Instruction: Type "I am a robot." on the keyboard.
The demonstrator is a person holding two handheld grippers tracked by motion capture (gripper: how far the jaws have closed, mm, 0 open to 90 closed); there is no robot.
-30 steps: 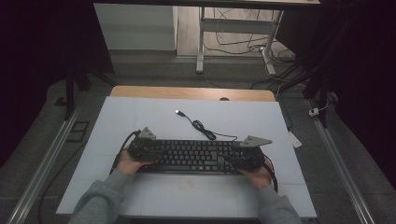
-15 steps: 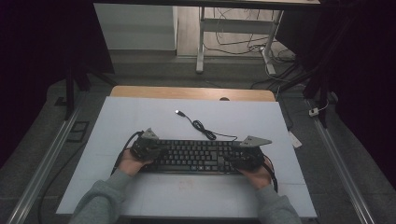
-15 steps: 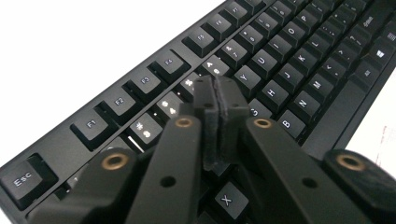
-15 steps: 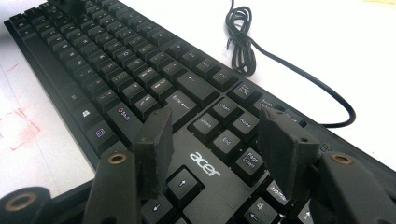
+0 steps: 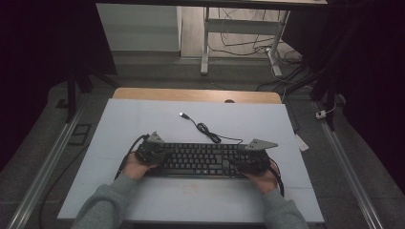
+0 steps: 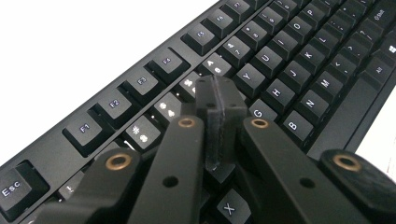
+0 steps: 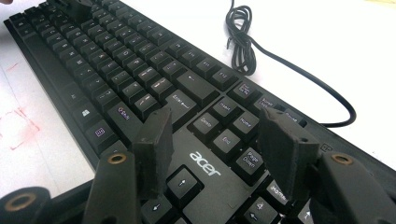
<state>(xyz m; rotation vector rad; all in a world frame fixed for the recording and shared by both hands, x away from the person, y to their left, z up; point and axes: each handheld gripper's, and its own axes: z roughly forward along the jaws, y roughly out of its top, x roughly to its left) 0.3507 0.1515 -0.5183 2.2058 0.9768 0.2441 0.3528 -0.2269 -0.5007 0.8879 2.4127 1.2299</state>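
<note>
A black full-size Acer keyboard with white-lettered keys (image 5: 203, 160) lies flat across the near middle of a pale, white-topped desk (image 5: 143, 119), its long side running left to right before a person in grey sleeves (image 5: 102, 210) whose forearms enter from the bottom of the high view. The left tongs (image 6: 219, 100), black with brass-coloured pins, rest over the keyboard's left end with both jaws pressed together, their tips just above the number row and the letter keys near G and Y, pinching nothing that can be seen. The right tongs (image 7: 219, 140) sit over the right end, jaws spread wide apart, with the arrow keys, the Acer logo and the Delete, End and Page Down block showing in the gap between them; whether the tips touch the keys cannot be told. From the keyboard's far edge a thin black cable (image 5: 210, 133) runs out across the bare desk, gathers into a small coil just behind the keyboard, and ends in a USB plug (image 5: 182, 114) lying loose farther back. A faint reddish smudge (image 5: 191, 188) marks the desk surface in front of the keyboard. Beyond the desk's wooden far edge (image 5: 196, 94), the legs of a light metal frame (image 5: 205, 43) and tangled floor cables (image 5: 272, 47) stand in dim surroundings.
</note>
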